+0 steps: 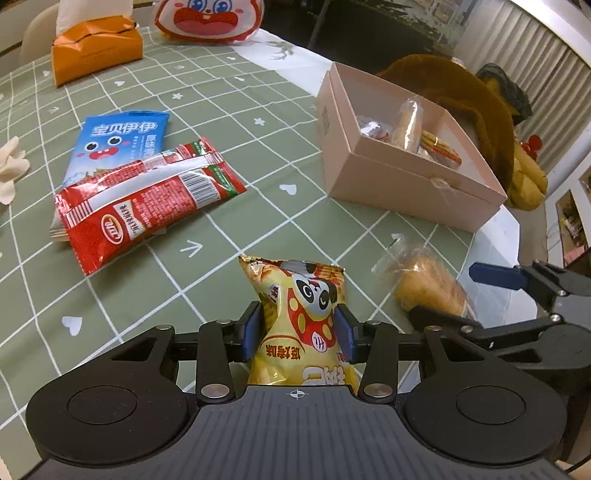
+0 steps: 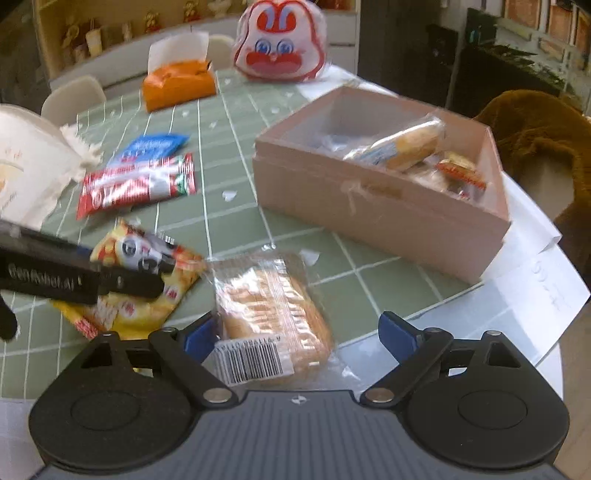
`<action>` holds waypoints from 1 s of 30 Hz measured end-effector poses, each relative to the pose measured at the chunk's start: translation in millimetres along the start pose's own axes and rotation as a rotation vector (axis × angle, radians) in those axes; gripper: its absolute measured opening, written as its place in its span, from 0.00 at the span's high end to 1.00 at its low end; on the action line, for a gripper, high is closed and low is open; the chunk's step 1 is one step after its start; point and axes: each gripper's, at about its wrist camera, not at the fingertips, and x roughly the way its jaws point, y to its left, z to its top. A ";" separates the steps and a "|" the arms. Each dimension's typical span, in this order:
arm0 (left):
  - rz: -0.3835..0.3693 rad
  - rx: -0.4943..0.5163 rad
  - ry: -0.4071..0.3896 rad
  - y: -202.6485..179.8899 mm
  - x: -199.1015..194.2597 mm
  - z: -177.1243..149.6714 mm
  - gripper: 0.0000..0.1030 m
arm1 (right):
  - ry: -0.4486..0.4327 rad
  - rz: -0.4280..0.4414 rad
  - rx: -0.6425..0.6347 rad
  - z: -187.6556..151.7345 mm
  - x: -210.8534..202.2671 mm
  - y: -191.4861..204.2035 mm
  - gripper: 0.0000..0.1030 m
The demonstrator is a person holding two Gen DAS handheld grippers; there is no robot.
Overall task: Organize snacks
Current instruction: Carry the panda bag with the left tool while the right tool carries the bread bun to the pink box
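Note:
My left gripper is shut on a yellow panda snack bag, its blue pads pressing both sides; the bag also shows in the right wrist view. My right gripper is open around a clear-wrapped bread pack lying on the table, which also shows in the left wrist view. A pink box holding several wrapped snacks stands beyond, at centre right in the right wrist view. A red snack bag lies over a blue snack bag to the left.
A green checked tablecloth covers the table. An orange tissue box and a white cartoon-face bag stand at the far side. A brown plush toy sits behind the pink box. A white cloth item lies at the left.

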 end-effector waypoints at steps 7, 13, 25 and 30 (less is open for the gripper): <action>0.005 0.013 0.000 -1.3 -0.3 -1.1 0.54 | 0.015 0.039 0.013 5.3 2.4 5.8 0.11; 0.008 0.023 0.000 -1.9 -1.1 -2.9 0.54 | 0.066 0.027 0.047 6.3 16.7 8.5 0.22; 0.018 0.023 -0.013 -3.9 -2.3 -5.6 0.54 | 0.071 0.034 0.028 4.6 -5.2 9.1 0.45; 0.028 0.034 -0.035 -9.1 -7.1 -7.6 0.61 | 0.058 0.047 0.073 6.4 -17.9 -0.4 0.46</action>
